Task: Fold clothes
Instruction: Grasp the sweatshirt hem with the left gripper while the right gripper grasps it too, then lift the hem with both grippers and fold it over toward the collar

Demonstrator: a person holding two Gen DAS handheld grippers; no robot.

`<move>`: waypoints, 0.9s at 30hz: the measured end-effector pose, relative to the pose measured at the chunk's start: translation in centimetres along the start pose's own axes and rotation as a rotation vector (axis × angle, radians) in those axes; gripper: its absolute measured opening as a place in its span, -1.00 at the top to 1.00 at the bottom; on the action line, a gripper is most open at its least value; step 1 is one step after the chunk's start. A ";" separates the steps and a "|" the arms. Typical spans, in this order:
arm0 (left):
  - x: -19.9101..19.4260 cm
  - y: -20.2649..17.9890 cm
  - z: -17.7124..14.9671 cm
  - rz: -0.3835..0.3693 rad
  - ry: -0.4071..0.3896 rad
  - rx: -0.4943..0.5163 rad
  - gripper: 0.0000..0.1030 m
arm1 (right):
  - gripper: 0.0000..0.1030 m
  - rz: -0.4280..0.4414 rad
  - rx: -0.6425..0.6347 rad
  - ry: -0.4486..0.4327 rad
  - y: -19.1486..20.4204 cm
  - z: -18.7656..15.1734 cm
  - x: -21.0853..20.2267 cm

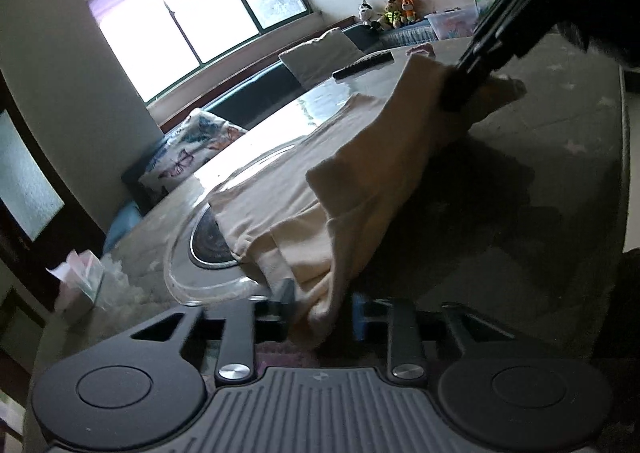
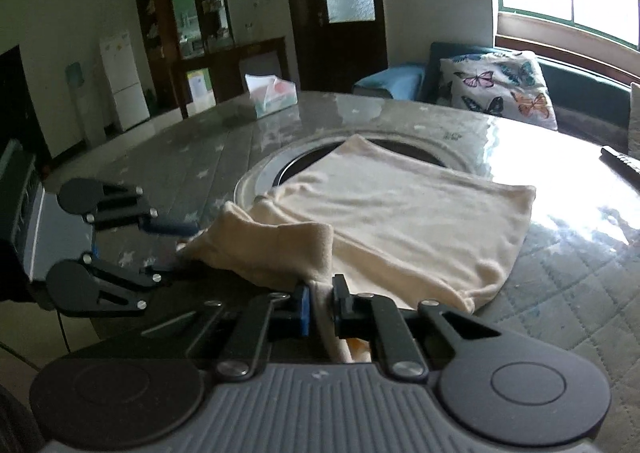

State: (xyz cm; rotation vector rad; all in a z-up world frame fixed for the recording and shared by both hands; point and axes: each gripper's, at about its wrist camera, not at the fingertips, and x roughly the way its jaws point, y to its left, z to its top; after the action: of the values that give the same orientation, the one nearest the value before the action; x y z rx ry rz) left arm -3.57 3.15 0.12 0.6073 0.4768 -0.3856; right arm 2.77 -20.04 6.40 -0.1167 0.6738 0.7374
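Both grippers have the cream garment (image 2: 400,221) pinched by one lifted edge: the right gripper (image 2: 320,309) is clamped tight on a fold, and the left gripper (image 1: 320,307) has cloth bunched between its nearly closed fingers. The rest of the garment lies flat on the desk (image 2: 560,265), partly covering the round glass turntable (image 2: 256,181), with a tissue box (image 2: 272,95) well beyond that turntable.

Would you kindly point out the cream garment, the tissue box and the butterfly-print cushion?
Cream fabric garment (image 2: 400,221): right wrist view, flat middle panel.
Pastel cardboard tissue box (image 2: 274,97): right wrist view, front face.
Butterfly-print cushion (image 2: 496,89): right wrist view, centre.
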 end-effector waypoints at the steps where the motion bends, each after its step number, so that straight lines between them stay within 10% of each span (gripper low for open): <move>1: -0.1 0.1 0.0 -0.001 -0.006 -0.005 0.70 | 0.82 -0.004 0.003 -0.005 0.0 0.0 -0.1; 20: -12.3 -0.4 2.4 -0.108 -0.103 -0.078 0.80 | 0.84 0.029 -0.046 -0.084 4.1 -1.9 -9.6; 27: -10.0 1.3 4.3 -0.096 -0.107 -0.129 0.80 | 0.84 0.003 -0.036 -0.104 3.9 -1.0 -10.1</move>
State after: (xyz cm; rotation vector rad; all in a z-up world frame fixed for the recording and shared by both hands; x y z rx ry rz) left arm -9.86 3.50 9.07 0.4371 0.4256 -0.4724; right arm -5.79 -23.37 12.27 -0.1093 0.5620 0.7531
